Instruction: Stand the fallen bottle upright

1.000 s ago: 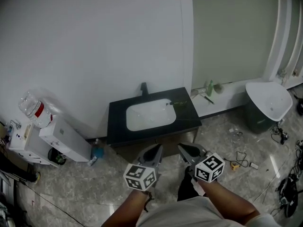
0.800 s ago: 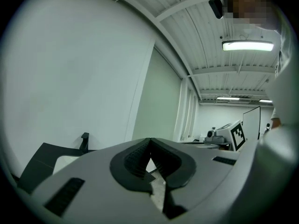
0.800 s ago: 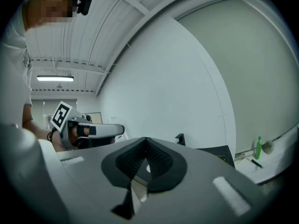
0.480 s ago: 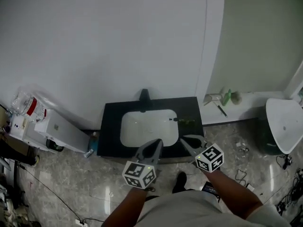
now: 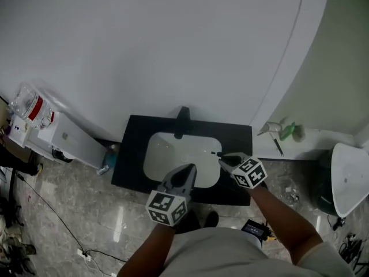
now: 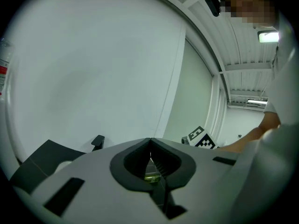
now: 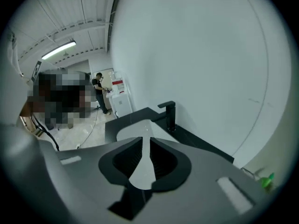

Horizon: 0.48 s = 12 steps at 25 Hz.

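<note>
The bottle point(image 6: 150, 176) is only a greenish sliver past my left gripper's point(image 6: 150, 140) pressed-together jaws, by the right rim of the sink point(image 5: 157, 154); its axis I cannot tell. My right gripper's point(image 7: 145, 139) jaws have just been opening and stand slightly apart, empty.

Washroom mock-up set up inside a lab/test hall: a black vanity desk point(image 5: 237, 138) w/ white basin point(image 5: 167, 154) & black faucet point(image 5: 183, 115) stands against a plain white partition wall point(image 5: 144, 39), next to a pale green wall point(image 5: 346, 68). Around it are a water dispenser point(image 5: 63, 140) w/ jug point(image 5: 29, 104) on top, loose cables point(image 5: 82, 251) across the polished stone floor point(image 5: 98, 212) & a green spray bottle point(image 5: 288, 130) on a low ledge. Right tool view shows a corrugated ceiling w/ tube light point(image 7: 58, 49) & a person point(image 7: 99, 91) standing by the dispenser in the bkgd.
</note>
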Motion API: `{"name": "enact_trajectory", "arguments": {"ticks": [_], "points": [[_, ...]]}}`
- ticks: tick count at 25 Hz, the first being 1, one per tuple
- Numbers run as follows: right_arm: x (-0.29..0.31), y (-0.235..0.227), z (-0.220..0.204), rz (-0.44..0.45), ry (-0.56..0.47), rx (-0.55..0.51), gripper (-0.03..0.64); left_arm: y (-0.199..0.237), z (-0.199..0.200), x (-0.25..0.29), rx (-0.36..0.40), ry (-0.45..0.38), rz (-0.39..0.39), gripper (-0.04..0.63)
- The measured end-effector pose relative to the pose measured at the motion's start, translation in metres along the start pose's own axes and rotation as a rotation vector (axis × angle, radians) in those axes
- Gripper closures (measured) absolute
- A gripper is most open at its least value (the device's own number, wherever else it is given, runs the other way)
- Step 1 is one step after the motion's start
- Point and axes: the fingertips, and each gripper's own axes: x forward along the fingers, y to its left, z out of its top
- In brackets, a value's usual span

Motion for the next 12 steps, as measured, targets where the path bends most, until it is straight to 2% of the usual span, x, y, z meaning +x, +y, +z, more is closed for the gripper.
{"name": "enact_trajectory", "arguments": {"ticks": [5, 12], "points": [[0.059, -0.036, -0.018, 0.081, 0.215, -0.012, 0.532, 0.035, 0.005, 0.028, -0.028, 0.007, -0.001, 0.588], [0.131, -0.067, -0.055, 0.126, 0.478, -0.189, 0.488, 0.07, 0.007, 0.064, -0.046, 0.059, -0.024, 0.588]]}}
